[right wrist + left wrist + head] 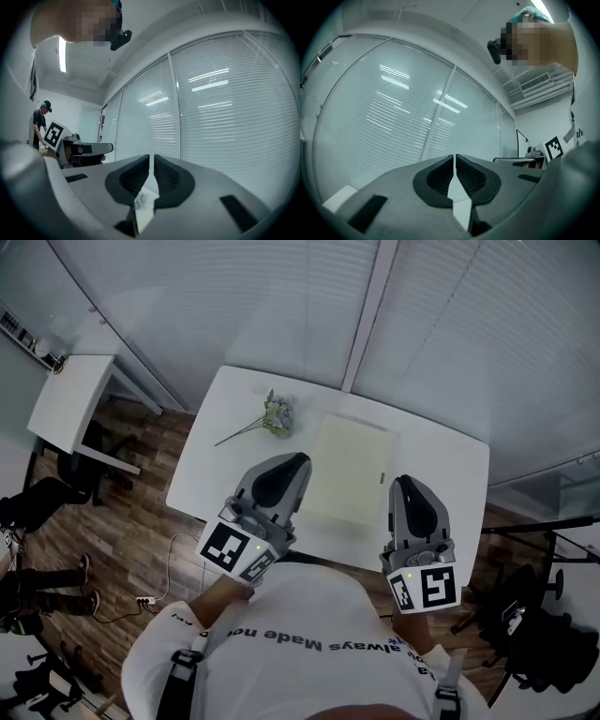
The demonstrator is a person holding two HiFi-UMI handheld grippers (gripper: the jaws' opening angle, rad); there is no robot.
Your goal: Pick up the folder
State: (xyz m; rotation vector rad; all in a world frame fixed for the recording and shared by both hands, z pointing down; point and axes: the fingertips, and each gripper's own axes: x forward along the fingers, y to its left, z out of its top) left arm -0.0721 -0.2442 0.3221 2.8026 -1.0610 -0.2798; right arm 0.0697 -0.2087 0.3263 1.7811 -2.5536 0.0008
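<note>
The pale folder (349,470) is lying flat on the white table (441,460), showing between the tips of the left gripper (299,459) and right gripper (403,481) from above. Both are hovering with jaws pressed together, gripping nothing.

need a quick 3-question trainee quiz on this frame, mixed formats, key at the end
1. True or false: the right gripper is shut on the folder.
2. In the head view, what lies on the table to the left of the folder? A) a mug B) a sprig of flowers C) a laptop
3. Fill in: the jaws of the left gripper are ____, with nothing between them.
Key: 1 false, its jaws are shut on nothing and the folder lies flat on the table; 2 B; 3 shut.
</note>
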